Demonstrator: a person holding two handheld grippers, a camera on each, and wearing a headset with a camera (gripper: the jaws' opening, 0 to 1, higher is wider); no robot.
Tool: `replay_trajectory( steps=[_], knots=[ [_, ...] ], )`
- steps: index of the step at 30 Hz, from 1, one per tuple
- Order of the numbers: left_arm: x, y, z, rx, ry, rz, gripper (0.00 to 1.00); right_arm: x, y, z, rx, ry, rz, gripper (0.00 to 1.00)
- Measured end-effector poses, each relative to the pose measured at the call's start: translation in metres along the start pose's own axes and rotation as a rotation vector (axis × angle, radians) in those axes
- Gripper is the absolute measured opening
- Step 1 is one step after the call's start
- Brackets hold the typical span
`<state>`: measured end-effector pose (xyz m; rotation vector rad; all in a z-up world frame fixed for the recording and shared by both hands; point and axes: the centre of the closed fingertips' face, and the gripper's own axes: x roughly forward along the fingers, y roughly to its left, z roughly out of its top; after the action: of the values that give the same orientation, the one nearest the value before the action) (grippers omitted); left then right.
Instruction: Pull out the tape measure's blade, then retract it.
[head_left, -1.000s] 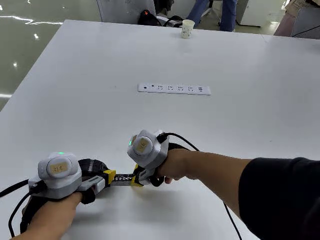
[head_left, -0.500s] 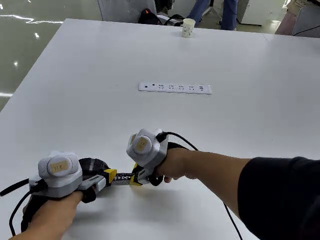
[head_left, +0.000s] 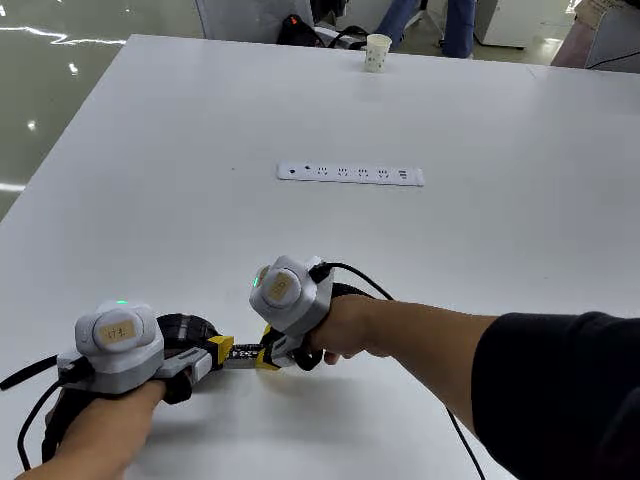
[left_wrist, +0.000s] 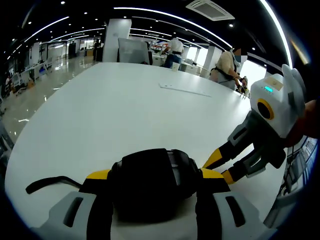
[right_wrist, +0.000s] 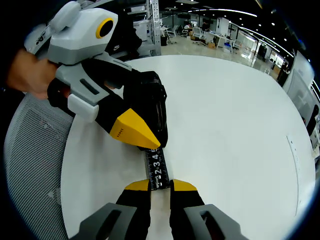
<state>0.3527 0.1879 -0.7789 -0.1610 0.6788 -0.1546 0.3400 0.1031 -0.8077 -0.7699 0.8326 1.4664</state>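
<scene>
A black tape measure case sits clamped between the yellow-tipped fingers of my left gripper, low on the white table; the case lies at the lower left in the head view. A short length of blade with printed numbers runs out of the case to my right gripper, which is shut on the blade's end. In the head view the right gripper is just right of the left gripper, with the short blade between them.
A white power strip lies mid-table. A paper cup stands near the far edge. The table is wide and bare elsewhere. Cables trail from both grippers. People and chairs are beyond the far edge.
The right gripper has shifted slightly left toward the case, so the exposed blade is a little shorter. The left gripper holds its place.
</scene>
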Motion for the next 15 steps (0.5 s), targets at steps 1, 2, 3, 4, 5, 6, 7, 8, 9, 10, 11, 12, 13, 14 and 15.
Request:
replay_trajectory(
  steps=[1,2,3,4,5,6,7,8,9,10,11,12,13,14,15],
  knots=[
    [-0.0004,-0.0004,-0.0001,-0.001,0.000,-0.001,0.62,0.0001,0.0001,0.0005,0.001,-0.002,0.001,0.10],
    [-0.0007,-0.0004,0.0001,-0.002,0.000,-0.003,0.62,-0.0003,0.0008,0.0010,0.007,-0.004,0.003,0.10],
    [-0.0009,-0.0006,0.0001,-0.002,0.000,-0.004,0.62,-0.0002,0.0009,0.0011,0.008,-0.005,0.004,0.10],
    [-0.0011,-0.0007,0.0002,-0.002,0.000,-0.005,0.62,0.0001,0.0010,0.0012,0.011,-0.007,0.004,0.10],
    [-0.0017,-0.0018,0.0000,-0.001,0.000,-0.006,0.62,0.0000,0.0012,0.0015,0.010,-0.007,0.005,0.10],
    [-0.0020,-0.0021,0.0001,-0.001,-0.001,-0.006,0.62,0.0000,0.0014,0.0018,0.009,-0.007,0.005,0.10],
    [-0.0025,-0.0026,0.0002,-0.001,-0.001,-0.006,0.62,0.0004,0.0014,0.0021,0.012,-0.008,0.006,0.10],
    [-0.0029,-0.0032,0.0002,0.000,-0.001,-0.006,0.62,0.0007,0.0014,0.0022,0.013,-0.009,0.006,0.10],
    [-0.0032,-0.0033,0.0004,-0.001,-0.001,-0.007,0.62,0.0009,0.0014,0.0025,0.013,-0.010,0.007,0.10],
    [-0.0036,-0.0037,0.0005,-0.002,-0.001,-0.008,0.62,0.0011,0.0014,0.0030,0.015,-0.011,0.007,0.10],
    [-0.0039,-0.0040,0.0005,-0.002,-0.001,-0.009,0.62,0.0014,0.0015,0.0032,0.017,-0.012,0.008,0.10],
    [-0.0041,-0.0042,0.0005,-0.003,-0.001,-0.009,0.62,0.0019,0.0015,0.0034,0.019,-0.012,0.008,0.10],
    [-0.0041,-0.0042,0.0006,-0.003,0.000,-0.011,0.62,0.0023,0.0016,0.0037,0.022,-0.013,0.009,0.10],
    [-0.0044,-0.0045,0.0006,-0.003,0.001,-0.012,0.62,0.0026,0.0015,0.0042,0.024,-0.014,0.010,0.10],
    [-0.0045,-0.0045,0.0007,-0.003,0.002,-0.013,0.62,0.0027,0.0018,0.0046,0.024,-0.015,0.010,0.10]
  ],
)
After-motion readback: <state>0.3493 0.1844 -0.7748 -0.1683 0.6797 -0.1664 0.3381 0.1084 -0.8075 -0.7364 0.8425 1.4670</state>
